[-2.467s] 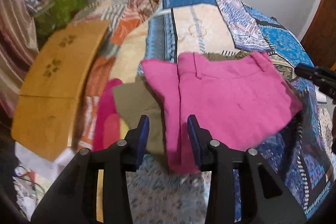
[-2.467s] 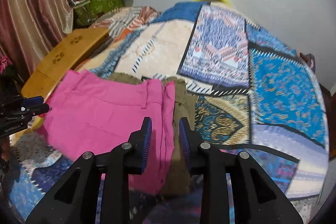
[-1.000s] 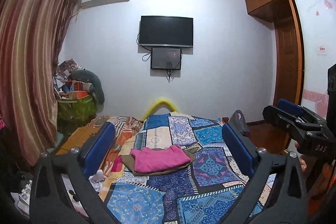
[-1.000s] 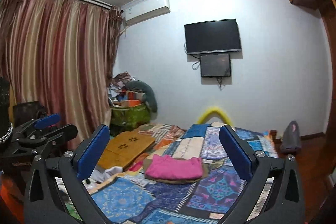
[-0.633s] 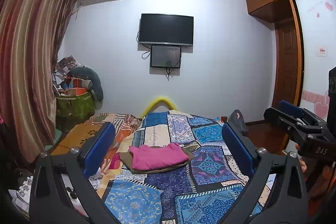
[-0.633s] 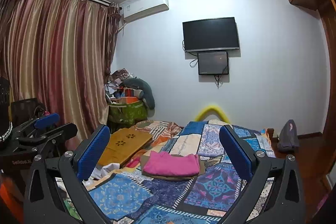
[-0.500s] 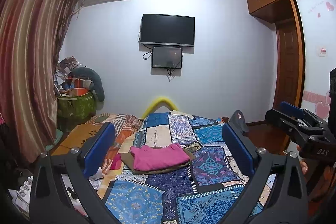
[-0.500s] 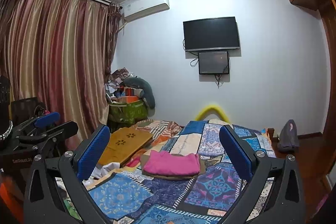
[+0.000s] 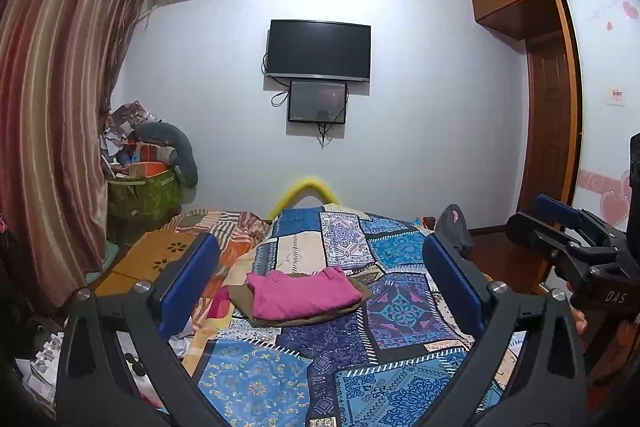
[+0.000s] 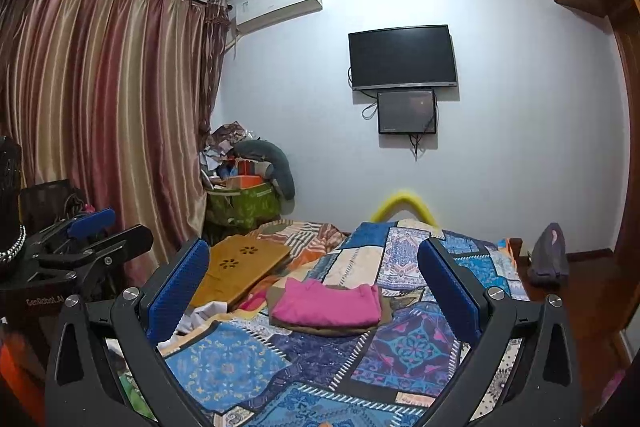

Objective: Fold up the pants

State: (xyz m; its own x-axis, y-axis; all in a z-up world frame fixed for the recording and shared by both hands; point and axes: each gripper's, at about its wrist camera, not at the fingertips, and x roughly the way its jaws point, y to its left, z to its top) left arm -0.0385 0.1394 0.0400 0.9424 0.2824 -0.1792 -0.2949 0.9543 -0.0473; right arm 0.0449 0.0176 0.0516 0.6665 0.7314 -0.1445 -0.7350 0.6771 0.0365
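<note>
The pink pants [image 9: 300, 293] lie folded into a flat rectangle on top of a folded olive-brown garment [image 9: 356, 301] in the middle of the patchwork bed cover [image 9: 400, 311]. They also show in the right wrist view [image 10: 326, 303]. My left gripper [image 9: 320, 287] is wide open and empty, held well back from the bed. My right gripper [image 10: 316, 287] is wide open and empty, also far back. Each gripper shows at the edge of the other's view, the right one [image 9: 560, 239] and the left one [image 10: 88, 235].
A wooden lap tray [image 10: 240, 271] lies on the bed's left side. A green basket of clutter [image 10: 244, 203] stands by the striped curtain [image 10: 100, 107]. A TV [image 9: 318, 51] hangs on the far wall. A wardrobe and door [image 9: 548, 115] are at right.
Both grippers have let go of the pants, opened wide and pulled far back from the bed. In the last half second the views barely shift.
</note>
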